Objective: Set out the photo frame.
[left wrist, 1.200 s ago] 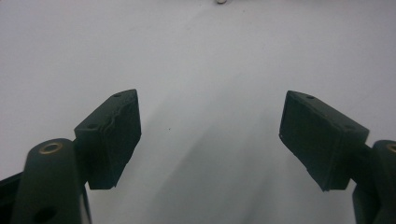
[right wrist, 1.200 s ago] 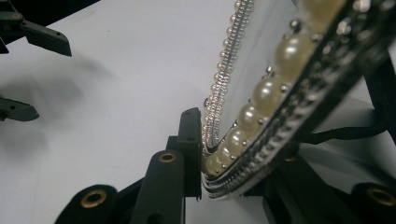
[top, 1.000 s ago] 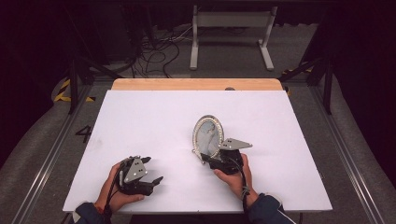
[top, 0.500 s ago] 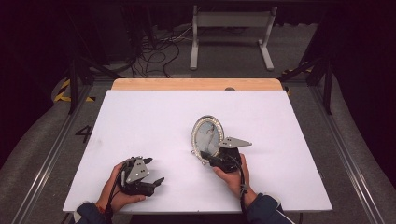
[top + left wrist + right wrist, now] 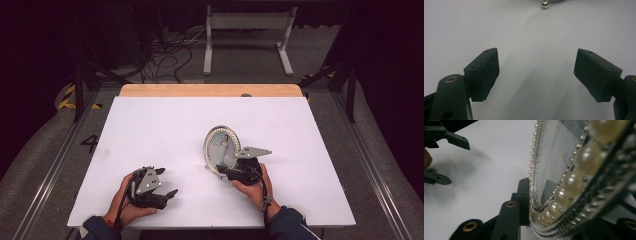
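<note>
Frame's barely shifted since a second ago; my right tongs (image 5: 229, 171), jaws just reopening a bit, pinch the pearl-rimmed frame (image 5: 221, 148) at its bottom edge; a loose grip could tip it onto the counter (image 5: 150, 125); left tongs (image 5: 167, 186) gape wide, holding nothing.

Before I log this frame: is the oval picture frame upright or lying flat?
Upright: the oval picture frame stands on edge on the white table, its lower rim between the right gripper jaws.
</note>
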{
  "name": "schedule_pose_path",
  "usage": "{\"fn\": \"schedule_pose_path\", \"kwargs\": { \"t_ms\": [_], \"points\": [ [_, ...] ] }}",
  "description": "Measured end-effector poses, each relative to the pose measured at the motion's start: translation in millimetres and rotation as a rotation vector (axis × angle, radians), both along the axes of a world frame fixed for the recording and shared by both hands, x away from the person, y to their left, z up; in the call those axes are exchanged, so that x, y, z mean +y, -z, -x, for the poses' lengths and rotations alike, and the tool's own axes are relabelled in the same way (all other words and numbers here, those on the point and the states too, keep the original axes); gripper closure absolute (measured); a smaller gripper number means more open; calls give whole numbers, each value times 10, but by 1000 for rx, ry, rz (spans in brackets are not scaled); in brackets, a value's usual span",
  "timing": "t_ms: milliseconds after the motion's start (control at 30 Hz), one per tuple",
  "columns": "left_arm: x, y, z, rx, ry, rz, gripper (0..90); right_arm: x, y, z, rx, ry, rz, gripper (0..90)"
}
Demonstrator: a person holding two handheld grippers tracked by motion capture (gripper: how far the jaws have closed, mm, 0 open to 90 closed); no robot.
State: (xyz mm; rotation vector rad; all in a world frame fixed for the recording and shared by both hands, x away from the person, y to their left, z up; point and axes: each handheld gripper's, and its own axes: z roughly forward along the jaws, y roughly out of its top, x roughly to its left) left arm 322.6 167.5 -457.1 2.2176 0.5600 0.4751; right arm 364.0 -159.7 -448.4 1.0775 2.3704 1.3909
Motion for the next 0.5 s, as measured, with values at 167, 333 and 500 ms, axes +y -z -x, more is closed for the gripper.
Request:
{"fn": "schedule_pose_path", "kwargs": {
  "t_ms": [167, 333, 500],
  "points": [
    [-100, -42, -156, 16, 15, 29, 212, -64, -70, 52, -30, 9, 17, 666],
    [-243, -138, -402, 43, 40, 101, 221, -117, -177, 200, -105, 9, 102, 652],
    [-442, -203, -686, 70, 67, 163, 215, -200, -239, 307, -136, 29, 89, 703]
  ]
}}
